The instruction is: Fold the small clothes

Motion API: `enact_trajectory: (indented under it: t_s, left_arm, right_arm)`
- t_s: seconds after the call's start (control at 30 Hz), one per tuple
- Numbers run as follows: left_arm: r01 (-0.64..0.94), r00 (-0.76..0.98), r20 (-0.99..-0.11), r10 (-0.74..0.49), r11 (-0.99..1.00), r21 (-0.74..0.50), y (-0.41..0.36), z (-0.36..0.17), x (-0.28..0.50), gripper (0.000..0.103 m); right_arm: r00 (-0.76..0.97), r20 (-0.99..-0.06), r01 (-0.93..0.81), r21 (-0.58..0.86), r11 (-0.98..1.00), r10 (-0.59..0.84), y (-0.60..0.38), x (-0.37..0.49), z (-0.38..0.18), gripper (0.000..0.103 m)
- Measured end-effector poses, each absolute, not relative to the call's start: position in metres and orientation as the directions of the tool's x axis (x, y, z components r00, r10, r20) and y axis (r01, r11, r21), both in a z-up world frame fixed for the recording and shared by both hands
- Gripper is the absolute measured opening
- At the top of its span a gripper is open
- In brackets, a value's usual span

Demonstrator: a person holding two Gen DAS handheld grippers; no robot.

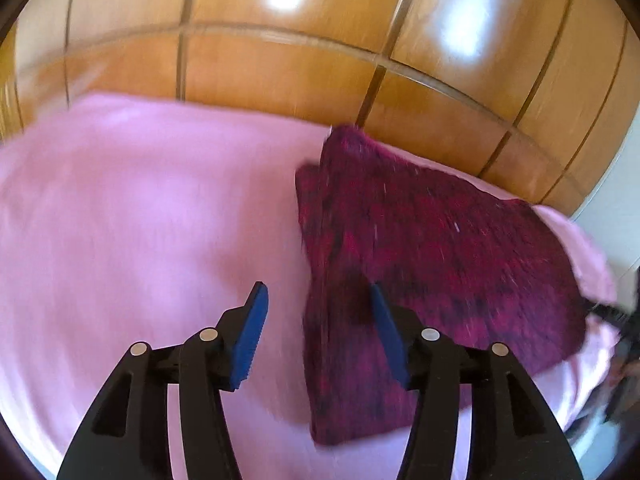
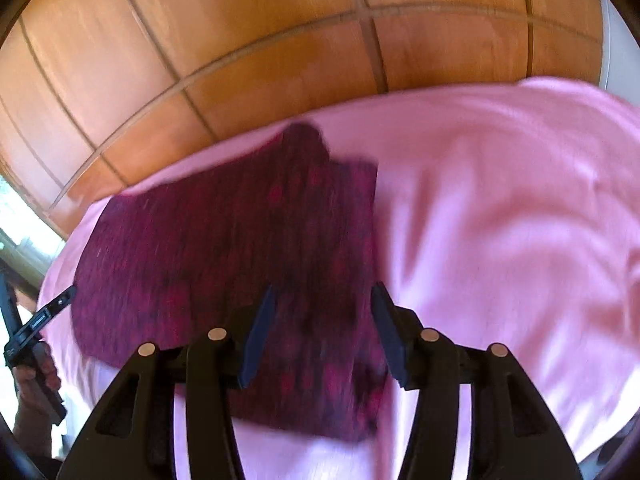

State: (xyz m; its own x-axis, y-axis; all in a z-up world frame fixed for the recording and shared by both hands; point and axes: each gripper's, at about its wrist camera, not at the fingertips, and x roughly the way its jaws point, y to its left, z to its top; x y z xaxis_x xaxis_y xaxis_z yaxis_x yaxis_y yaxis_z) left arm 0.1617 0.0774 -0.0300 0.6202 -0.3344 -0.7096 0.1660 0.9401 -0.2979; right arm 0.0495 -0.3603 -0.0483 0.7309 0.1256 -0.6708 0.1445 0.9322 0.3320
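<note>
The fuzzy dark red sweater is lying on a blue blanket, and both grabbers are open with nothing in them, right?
Nearly. The blanket is pink, not blue, as both wrist views show. The rest holds: the fuzzy dark red sweater lies on it, and the left gripper and right gripper are both open with nothing in them.

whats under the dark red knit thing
The dark red knit garment lies on the pink sheet, which shows all around it. Whatever is beneath the garment's own folded layers is covered.
</note>
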Motion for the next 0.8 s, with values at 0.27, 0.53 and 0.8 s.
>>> enact_trajectory:
  t_s: [0.27,0.53,0.8]
  left_arm:
    - [0.172,0.544,-0.757,-0.361,0.932,-0.32,0.076,-0.047,0.158,0.019]
    - [0.165,0.631,-0.718,-0.294,0.955,-0.246,0.068,-0.022,0.129,0.019]
    - [0.387,0.615,-0.669,-0.418,0.899,-0.206,0.008,-0.009,0.105,0.019]
  right_arm:
    - [0.734,-0.677,0.178,0.251,0.951,0.041,-0.349,0.044,-0.049,0.011]
    - [0.725,-0.689,0.243,0.243,0.939,-0.01,-0.349,0.039,-0.056,0.04]
    - [0.796,-0.602,0.066,0.191,0.979,0.064,-0.284,0.035,-0.019,0.053]
